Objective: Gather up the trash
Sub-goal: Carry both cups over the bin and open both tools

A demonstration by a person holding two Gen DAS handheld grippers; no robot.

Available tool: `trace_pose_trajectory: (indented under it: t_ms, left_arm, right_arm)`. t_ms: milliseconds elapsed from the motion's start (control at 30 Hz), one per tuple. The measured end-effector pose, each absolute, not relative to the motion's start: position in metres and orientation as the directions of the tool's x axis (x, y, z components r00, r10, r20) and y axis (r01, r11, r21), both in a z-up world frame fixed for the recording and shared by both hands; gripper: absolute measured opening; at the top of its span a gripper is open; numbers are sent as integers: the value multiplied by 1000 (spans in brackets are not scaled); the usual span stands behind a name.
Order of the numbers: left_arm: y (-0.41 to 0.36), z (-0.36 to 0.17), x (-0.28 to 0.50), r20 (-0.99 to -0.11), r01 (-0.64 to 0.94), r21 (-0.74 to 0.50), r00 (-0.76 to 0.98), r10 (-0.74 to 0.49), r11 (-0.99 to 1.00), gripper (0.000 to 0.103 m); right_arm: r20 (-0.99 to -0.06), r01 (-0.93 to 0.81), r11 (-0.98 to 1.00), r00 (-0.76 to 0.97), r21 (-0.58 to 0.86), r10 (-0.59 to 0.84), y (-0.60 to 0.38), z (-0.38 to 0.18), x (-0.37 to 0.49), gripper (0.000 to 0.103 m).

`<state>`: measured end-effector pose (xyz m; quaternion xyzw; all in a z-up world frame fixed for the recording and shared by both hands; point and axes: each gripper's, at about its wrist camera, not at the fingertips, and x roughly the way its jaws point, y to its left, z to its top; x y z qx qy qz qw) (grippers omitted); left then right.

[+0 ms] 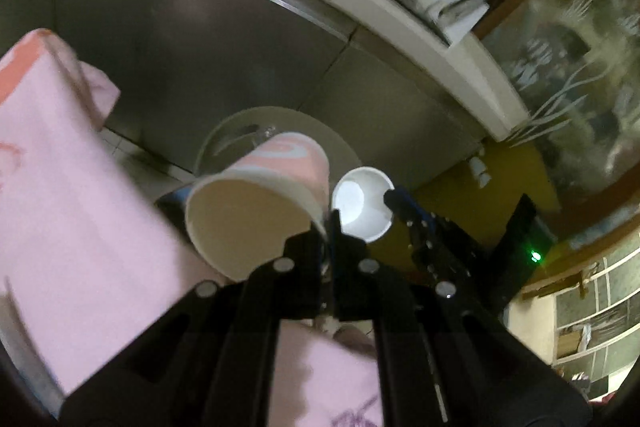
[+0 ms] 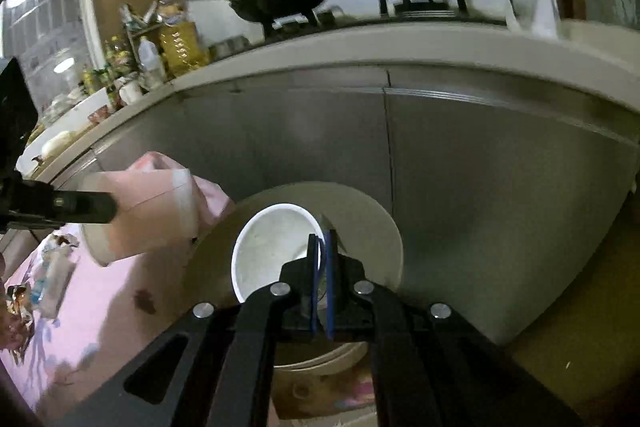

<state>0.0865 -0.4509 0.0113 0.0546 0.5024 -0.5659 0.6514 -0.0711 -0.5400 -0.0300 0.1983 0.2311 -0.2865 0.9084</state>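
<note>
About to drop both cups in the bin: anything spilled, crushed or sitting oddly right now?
Both cups are tipped over but look uncrushed. The left gripper pinches the rim of the pink paper cup, which looks empty. The right gripper holds the white cup by its rim over the round bin. No spill shows; motion blur hides fine detail.

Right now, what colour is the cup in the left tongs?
Pink with white swirls on the cup, cream inside; the left wrist view shows it best.

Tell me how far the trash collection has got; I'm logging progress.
Done: both cups are picked up. In hand: the left gripper pinches the pink paper cup by its rim, the right gripper the white cup, both over the round bin. Left: dropping them in, then the wrappers on the pink tablecloth.
</note>
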Motion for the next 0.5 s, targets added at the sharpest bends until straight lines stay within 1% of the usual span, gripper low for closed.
trace_pose_trajectory:
  t_ms: [67,100,133,200,233,267,400,500]
  left_arm:
    - [-466,-4,84,-746,789,-484,-146,-650,379,3]
    - [-471,-9,84,-758,785,-480,-147,-636,391,5]
    - [-476,-17,84,-772,778,-476,-147,-618,409,10]
    - [-477,-30,86,-792,752,-476,-142,-594,456,44]
    - [-474,-34,88,-792,741,-479,-134,-595,471,49]
    - [-472,-38,88,-792,733,-481,-129,-596,481,51]
    - [-467,-38,86,-791,721,-494,-140,-595,487,51]
    - [-456,-25,80,-773,730,-494,-121,-623,472,51]
  right_arm:
    - [-548,609,747,733,267,-403,-547,-42,-71,1]
    - [-548,607,743,737,281,-395,-549,-47,-73,2]
    - [-545,599,744,746,297,-382,-550,-51,-73,3]
    - [-547,578,754,758,313,-355,-548,-56,-71,3]
    - [-553,577,753,757,316,-347,-549,-58,-70,3]
    - [-552,574,753,760,323,-343,-548,-59,-70,3]
    - [-533,563,748,777,352,-334,-549,-54,-75,4]
    - [-489,552,752,798,360,-352,-546,-43,-83,5]
